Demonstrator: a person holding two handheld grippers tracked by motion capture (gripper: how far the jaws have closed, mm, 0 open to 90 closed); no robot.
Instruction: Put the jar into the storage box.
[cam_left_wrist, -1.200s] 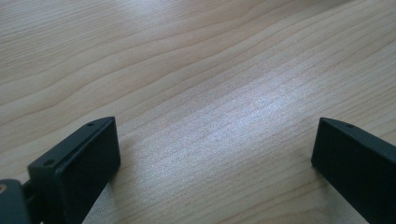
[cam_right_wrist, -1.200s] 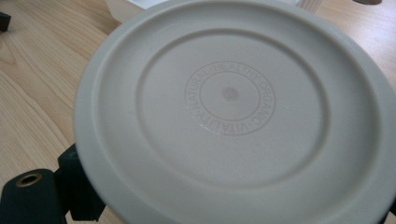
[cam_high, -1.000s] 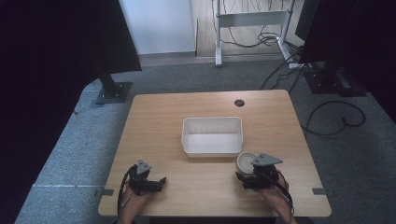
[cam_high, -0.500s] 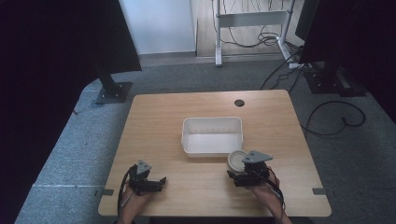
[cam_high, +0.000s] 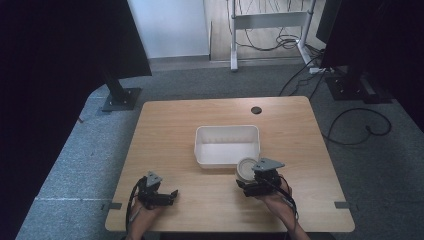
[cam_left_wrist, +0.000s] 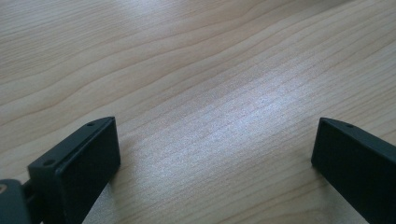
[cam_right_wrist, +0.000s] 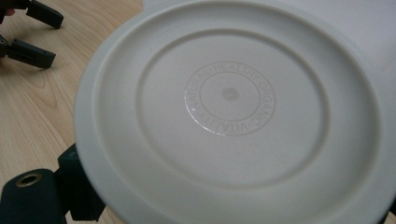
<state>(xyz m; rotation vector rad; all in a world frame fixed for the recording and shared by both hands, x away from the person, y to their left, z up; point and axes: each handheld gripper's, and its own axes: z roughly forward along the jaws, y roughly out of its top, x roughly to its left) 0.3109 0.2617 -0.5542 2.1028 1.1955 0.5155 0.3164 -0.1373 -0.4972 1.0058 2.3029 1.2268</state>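
A white round container (cam_high: 246, 168) with an embossed ringed face (cam_right_wrist: 229, 98) is held at the front right corner of the white rectangular bin (cam_high: 227, 131). My right gripper (cam_high: 248, 186) is shut on it, just in front of the bin, and one black jaw shows at the lower left beneath the container in the right gripper view. My left gripper (cam_high: 172, 196) rests on the wooden table (cam_high: 170, 130) near the front left. In the left gripper view its jaws stand wide open (cam_left_wrist: 215, 154) over bare wood, with nothing between them.
The bin sits at the table's middle and looks empty. A round cable hole (cam_high: 256, 110) lies at the back right of the tabletop. Dark stands and cables are on the carpet beyond the table. The left gripper's black fingers (cam_right_wrist: 35, 32) show far off in the right gripper view.
My right gripper has moved left with the round container, closer to the bin's front right corner. The left gripper has stayed in place.
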